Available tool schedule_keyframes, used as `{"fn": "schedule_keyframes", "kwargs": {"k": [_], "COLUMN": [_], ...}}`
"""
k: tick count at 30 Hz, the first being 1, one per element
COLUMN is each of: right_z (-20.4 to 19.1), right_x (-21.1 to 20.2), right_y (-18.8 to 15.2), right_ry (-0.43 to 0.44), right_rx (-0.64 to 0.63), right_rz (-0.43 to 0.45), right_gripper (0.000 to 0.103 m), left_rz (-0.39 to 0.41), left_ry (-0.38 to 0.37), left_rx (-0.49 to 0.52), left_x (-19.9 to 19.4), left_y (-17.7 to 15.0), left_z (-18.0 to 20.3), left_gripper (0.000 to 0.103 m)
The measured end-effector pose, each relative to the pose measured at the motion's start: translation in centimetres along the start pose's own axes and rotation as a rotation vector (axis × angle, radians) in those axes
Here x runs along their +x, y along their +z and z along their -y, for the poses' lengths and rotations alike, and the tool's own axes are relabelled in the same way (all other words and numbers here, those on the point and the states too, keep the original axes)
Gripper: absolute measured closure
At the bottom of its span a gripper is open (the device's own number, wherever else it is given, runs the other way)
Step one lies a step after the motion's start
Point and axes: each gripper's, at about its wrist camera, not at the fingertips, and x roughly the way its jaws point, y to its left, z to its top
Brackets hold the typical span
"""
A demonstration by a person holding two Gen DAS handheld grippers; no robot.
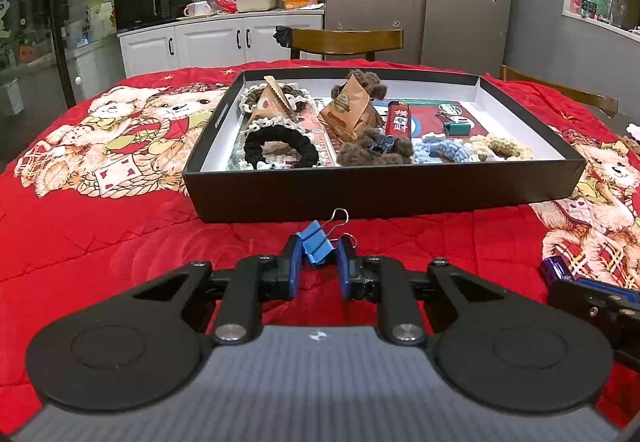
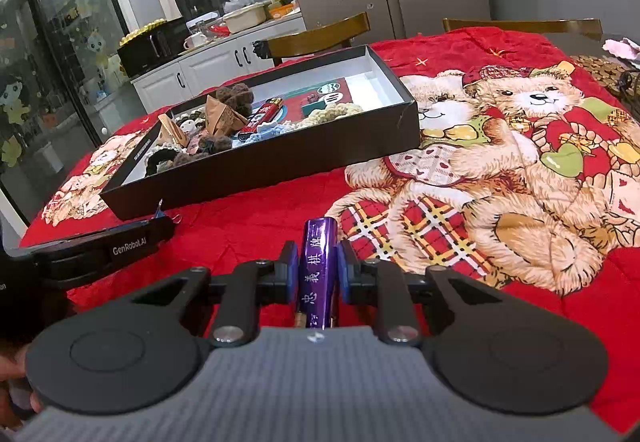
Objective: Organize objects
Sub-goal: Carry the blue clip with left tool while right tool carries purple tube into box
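My left gripper (image 1: 318, 256) is shut on a blue binder clip (image 1: 316, 248), its wire handles sticking up toward the black tray (image 1: 384, 190). The tray holds knitted scrunchies, paper pyramid packets (image 1: 348, 110), a red lighter (image 1: 399, 119) and a green clip (image 1: 456, 128). My right gripper (image 2: 318, 262) is shut on a purple lighter (image 2: 317, 266) with white characters, held lengthwise between the blue pads. From the left wrist view the purple lighter (image 1: 558, 270) and right gripper show at the right edge. The left gripper (image 2: 160, 220) lies low at the left in the right wrist view.
A red quilted cloth with teddy bears (image 2: 500, 146) covers the table. Wooden chairs (image 1: 346, 42) stand behind it, then a white counter (image 1: 224, 38) with a microwave and dishes, and a grey fridge. A hand (image 2: 12, 374) shows at the lower left.
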Motion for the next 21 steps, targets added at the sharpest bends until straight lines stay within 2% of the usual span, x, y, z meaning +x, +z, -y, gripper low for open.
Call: {"fn": "schedule_keyframes", "kwargs": {"k": [21], "right_z": [0.6], "right_x": [-0.2], "right_y": [0.2], "right_ry": [0.072], "right_rx": [0.072], "right_rz": [-0.018], "right_gripper": [0.080], "left_rz": [0.061], "left_ry": [-0.008], "left_rx": [0.001], "left_x": [-1.1], "left_y": [-0.1], "left_z": [0.0], "left_gripper": [0.081]}}
